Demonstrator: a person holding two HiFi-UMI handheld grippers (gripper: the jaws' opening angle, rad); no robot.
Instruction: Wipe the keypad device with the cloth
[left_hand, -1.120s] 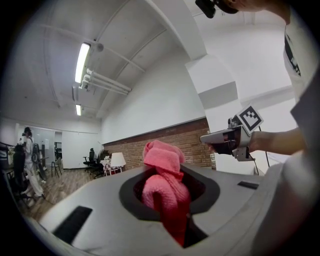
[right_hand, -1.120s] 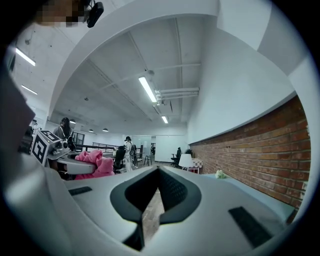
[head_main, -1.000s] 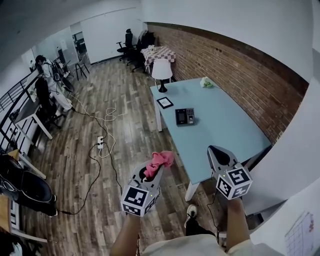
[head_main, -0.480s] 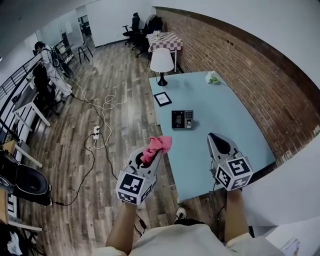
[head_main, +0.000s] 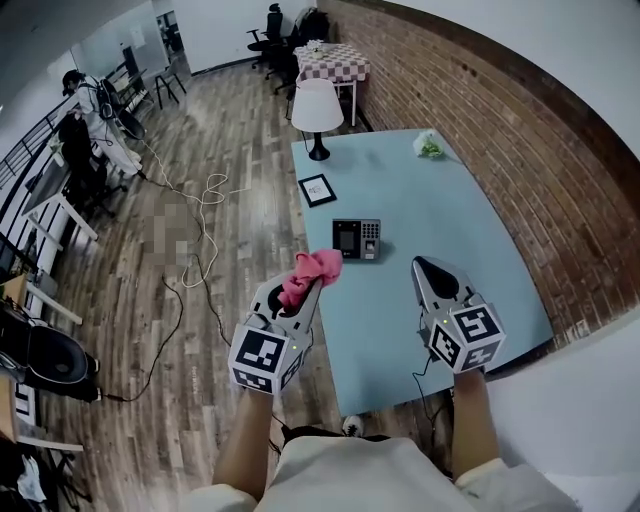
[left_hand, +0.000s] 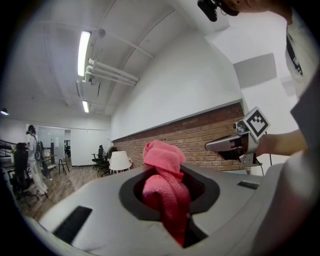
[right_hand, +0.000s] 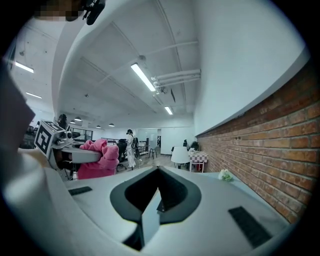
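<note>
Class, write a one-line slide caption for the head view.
Left hand-held gripper holds a pink cloth short of the keypad device on the blue table; right hand-held gripper shut, empty.

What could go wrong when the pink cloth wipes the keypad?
The keypad just lies on the table, not far from its left edge. The right gripper is shut and not steadying it, so a hard wipe might slide it. The cloth is a small bunch at the left gripper's tips, so the hard jaws might scrape the keys.
</note>
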